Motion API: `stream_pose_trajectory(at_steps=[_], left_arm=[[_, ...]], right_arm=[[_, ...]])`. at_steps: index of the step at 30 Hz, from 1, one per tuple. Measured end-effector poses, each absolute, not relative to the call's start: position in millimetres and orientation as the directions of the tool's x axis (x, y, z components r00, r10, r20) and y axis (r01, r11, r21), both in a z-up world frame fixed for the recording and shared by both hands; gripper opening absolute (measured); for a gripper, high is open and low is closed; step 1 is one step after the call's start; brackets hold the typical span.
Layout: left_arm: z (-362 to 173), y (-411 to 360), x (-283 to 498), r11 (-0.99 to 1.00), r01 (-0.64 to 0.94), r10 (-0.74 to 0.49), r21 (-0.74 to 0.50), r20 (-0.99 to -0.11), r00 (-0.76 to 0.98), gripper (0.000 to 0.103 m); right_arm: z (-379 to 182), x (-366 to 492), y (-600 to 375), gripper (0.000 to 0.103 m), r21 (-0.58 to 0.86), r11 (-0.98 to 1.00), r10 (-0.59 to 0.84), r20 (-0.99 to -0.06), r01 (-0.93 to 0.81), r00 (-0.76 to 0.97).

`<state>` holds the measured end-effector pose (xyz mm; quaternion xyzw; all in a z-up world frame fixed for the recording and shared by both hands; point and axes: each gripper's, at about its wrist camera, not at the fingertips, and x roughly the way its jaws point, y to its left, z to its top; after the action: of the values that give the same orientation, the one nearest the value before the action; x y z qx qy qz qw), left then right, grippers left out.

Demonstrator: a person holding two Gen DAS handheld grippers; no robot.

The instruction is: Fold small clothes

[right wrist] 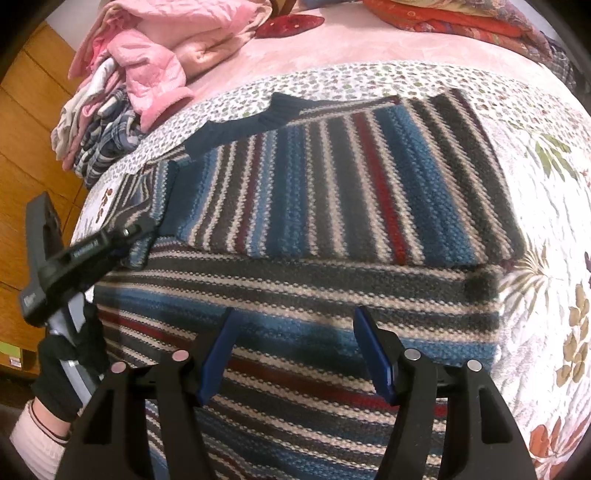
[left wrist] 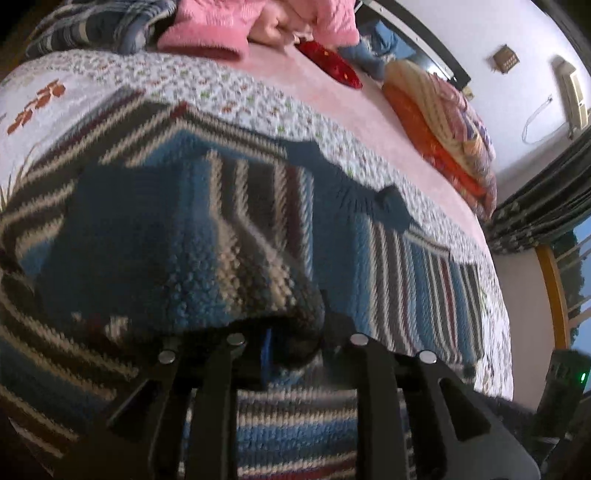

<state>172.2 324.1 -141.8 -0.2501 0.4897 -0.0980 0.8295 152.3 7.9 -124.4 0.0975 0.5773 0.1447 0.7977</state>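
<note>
A striped knit sweater [right wrist: 332,177] in blue, grey, cream and red lies on the floral bedspread [right wrist: 554,258], with one part folded across its body. My left gripper [right wrist: 142,230] is at the sweater's left edge and is shut on a fold of it. In the left wrist view the bunched knit [left wrist: 177,229] rises over that gripper [left wrist: 295,343] and fills the space between its fingers. My right gripper [right wrist: 295,347] is open just above the sweater's near striped band, with nothing between its blue pads [right wrist: 218,354].
A pile of pink clothes [right wrist: 155,55] and a plaid garment [right wrist: 107,147] lie at the far left of the bed. A red item [right wrist: 291,24] and folded orange quilts [left wrist: 443,122] lie further back. A gloved hand [right wrist: 62,376] holds the left gripper.
</note>
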Motion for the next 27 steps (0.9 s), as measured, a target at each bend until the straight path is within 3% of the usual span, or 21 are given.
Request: stream_pose_trajectory(at_steps=[2, 5, 11, 12, 17, 23, 27], left_arm=[[-141.6, 327.0, 158.5, 0.857, -0.056, -0.421, -0.512, -0.76, 0.495, 0.032], [-133.5, 340.9, 131.9, 0.847, -0.022, -0.45, -0.531, -0.739, 0.502, 0.033], [-100.2, 415.2, 117.1, 0.873, -0.12, -0.302, -0.472, -0.718, 0.627, 0.035], [-95.6, 428.3, 125.3, 0.896, -0.164, -0.227, -0.412, -0.743, 0.63, 0.036], [-106.9, 463.5, 162.8, 0.91, -0.275, -0.105, -0.31, -0.814, 0.571, 0.036], [-141.0, 473.6, 176.3, 0.933, -0.285, -0.058, -0.22, -0.873, 0.484, 0.035], [-155.4, 485.1, 169.7, 0.921, -0.295, -0.092, -0.254, -0.879, 0.467, 0.039]], right_arm=[[-122.5, 155.4, 14.0, 0.065, 0.322, 0.938, 0.346, -0.892, -0.127, 0.29], [-117.0, 163.5, 26.4, 0.065, 0.334, 0.932, 0.362, -0.887, -0.143, 0.286], [-100.2, 185.0, 71.1, 0.065, 0.38, 0.901, 0.426, -0.866, -0.207, 0.264], [-97.8, 190.6, 83.9, 0.065, 0.393, 0.893, 0.441, -0.861, -0.218, 0.254], [-101.1, 217.1, 135.9, 0.065, 0.449, 0.865, 0.491, -0.849, -0.225, 0.195], [-121.4, 241.9, 177.3, 0.065, 0.488, 0.852, 0.513, -0.851, -0.189, 0.116], [-139.3, 250.4, 185.9, 0.065, 0.521, 0.843, 0.533, -0.843, -0.13, 0.077]])
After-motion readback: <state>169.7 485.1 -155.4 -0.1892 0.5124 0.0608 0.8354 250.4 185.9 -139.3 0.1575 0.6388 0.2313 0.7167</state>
